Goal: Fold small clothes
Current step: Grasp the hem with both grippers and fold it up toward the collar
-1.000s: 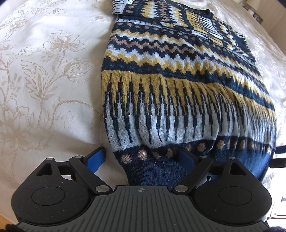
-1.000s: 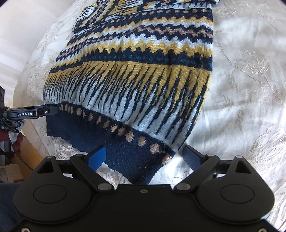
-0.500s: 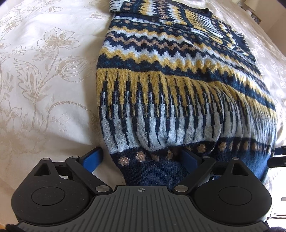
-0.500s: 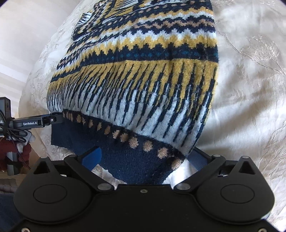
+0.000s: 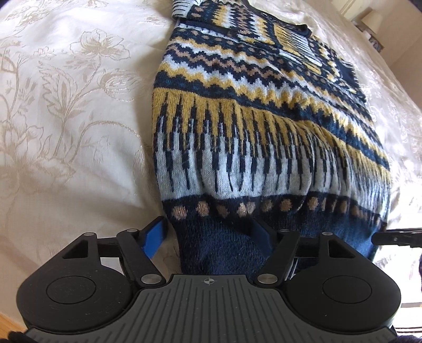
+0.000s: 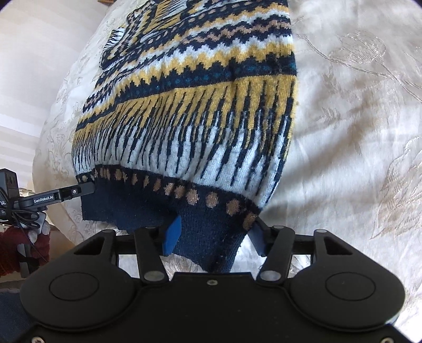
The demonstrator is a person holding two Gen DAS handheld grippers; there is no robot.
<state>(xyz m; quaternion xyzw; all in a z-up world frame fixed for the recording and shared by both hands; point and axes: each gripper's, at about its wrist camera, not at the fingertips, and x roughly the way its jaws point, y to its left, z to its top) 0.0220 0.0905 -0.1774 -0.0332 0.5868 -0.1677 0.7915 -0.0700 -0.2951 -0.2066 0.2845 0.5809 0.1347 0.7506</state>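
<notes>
My left hand-held gripper (image 5: pixel 208 237) sits at the near corner of the sweater (image 5: pixel 263 126), straddling the dark navy hem band. Its jaws are closing with that hem between them; the left blue pad (image 5: pixel 154 238) still stands clear of the knit with bedspread showing in the gap, so I read it as not yet clamped. My right hand-held gripper (image 6: pixel 215 234) is at the other near corner, jaws also closing around the hem; its left pad (image 6: pixel 172 234) lies against the navy band and the right one is partly tucked behind the fabric edge, and I cannot tell for certain that they press.

The sweater lies spread on the bed, patterned in navy, mustard, pale grey and tan, hem toward me, its far end running away up the frame. Near the hem the knit bulges upward.

The left wrist view alone shows the far end with its folded upper part and a lamp (image 5: pixel 372 19) beyond the bed's far right corner, plus a sliver of wooden floor (image 5: pixel 8 320) at bottom left. At its right edge a dark bar of the other device pokes in beside the hem. The right wrist view alone shows the other gripper's finger, lettered "GenRobot.AI" (image 6: pixel 43 199), touching the hem's far corner, with cables and something dark red below it, and a pale wall (image 6: pixel 39 52) at left.

The bedspread (image 5: pixel 66 105) is cream with a woven floral pattern, lit brightly.
</notes>
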